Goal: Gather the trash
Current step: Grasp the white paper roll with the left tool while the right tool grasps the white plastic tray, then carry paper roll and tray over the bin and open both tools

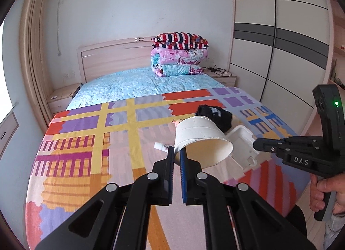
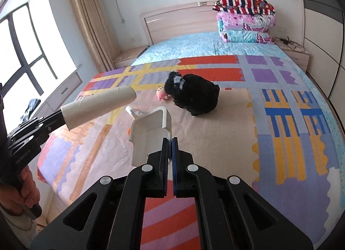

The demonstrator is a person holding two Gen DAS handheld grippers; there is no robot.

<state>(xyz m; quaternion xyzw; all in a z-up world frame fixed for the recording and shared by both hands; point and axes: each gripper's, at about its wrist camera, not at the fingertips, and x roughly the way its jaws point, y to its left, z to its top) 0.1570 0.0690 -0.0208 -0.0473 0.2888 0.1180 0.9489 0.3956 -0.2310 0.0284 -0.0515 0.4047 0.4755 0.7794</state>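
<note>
- Left side first: the left gripper [image 1: 176, 153] is clamped tight on the rim of a white paper cup [image 1: 200, 140], one finger inside the wall and one outside; the cup lies tipped on its side in the air above the patchwork bedspread [image 1: 86, 142], mouth toward the camera
- A thin paper wall pinched at one edge will likely flex and swing, so my advice is to carry it slowly, keep the wrist from rolling, and avoid squeezing harder
- Under and just left of the cup, a small white tube [image 1: 160, 147] lies on the spread, not yet picked up; it looks like more trash for a later pass
- Centre of the bed: a black wig-like doll head [image 2: 192, 97] with a little pink toy [image 2: 161, 95] just beside it; these seem to be belongings, not rubbish, so give them room while lifting
- Right side: the right gripper [image 2: 170, 142] is closed on the thin edge of a white plastic box lid or tray [image 2: 151, 133], held off the bed and hanging to the left of the jaws
- The two loads sit close together in the air, so keep the hands apart to stop cup and plastic knocking
- No bin shows in either view; find one before moving, then lower each piece in before letting go
</note>
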